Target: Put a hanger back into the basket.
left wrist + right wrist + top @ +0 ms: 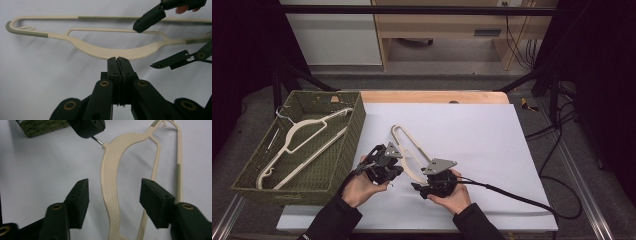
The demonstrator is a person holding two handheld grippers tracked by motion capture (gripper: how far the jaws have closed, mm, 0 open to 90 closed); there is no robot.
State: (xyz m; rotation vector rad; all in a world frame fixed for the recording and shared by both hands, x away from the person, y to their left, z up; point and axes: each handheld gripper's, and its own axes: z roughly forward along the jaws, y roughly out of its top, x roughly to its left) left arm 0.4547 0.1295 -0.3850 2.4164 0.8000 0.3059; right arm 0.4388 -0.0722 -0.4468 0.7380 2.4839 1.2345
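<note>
The left gripper's (117, 60) jaws were pressed together on the metal hook stub at the neck of the cream plastic clothes hanger (117, 51), presumably to pin it while the other hand took hold. The right gripper's (113, 192) jaws stood wide apart, straddling the hanger's broad shoulder without touching it. The hanger lay on the white tabletop sheet (472, 130), its far loop pointing toward eleven o'clock. At about nine o'clock sat the green woven basket (354, 130), already holding other cream hangers (302, 142), likely where this one belonged.
</note>
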